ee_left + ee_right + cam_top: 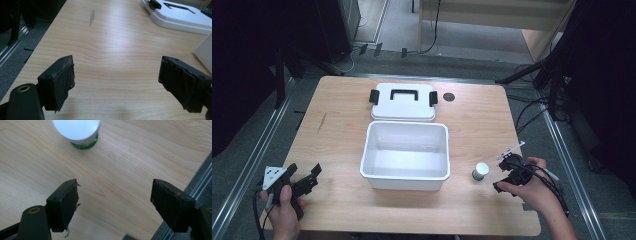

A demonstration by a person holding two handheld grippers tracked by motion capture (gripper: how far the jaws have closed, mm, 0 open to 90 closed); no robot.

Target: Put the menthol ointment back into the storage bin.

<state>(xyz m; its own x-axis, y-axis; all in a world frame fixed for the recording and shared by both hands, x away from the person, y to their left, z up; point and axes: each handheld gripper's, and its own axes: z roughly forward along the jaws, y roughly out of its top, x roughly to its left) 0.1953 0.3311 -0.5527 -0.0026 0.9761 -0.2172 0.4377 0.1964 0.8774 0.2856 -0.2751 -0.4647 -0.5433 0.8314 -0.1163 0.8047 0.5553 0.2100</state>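
The small white-capped jar (480, 171) stands upright near the right edge of the surface (342, 130), just beside the right gripper (507, 175), whose jaws are spread with nothing between them; a careless sideways approach could, I think, knock it over. The left gripper (307, 176) rests spread and empty near the front left corner. The high view shows the open white box (404, 177) and its lid (403, 107) behind it, while the right gripper view gives the jar's green base (83, 145) close up.

High overhead, gripper views low (close) — shared table (337, 135)

The left hand-held gripper (304, 176) sits in the person's left hand (282, 202), jaws spread wide and empty. The right hand-held gripper (507, 175), gripped by the right hand (532, 190), also gapes empty.
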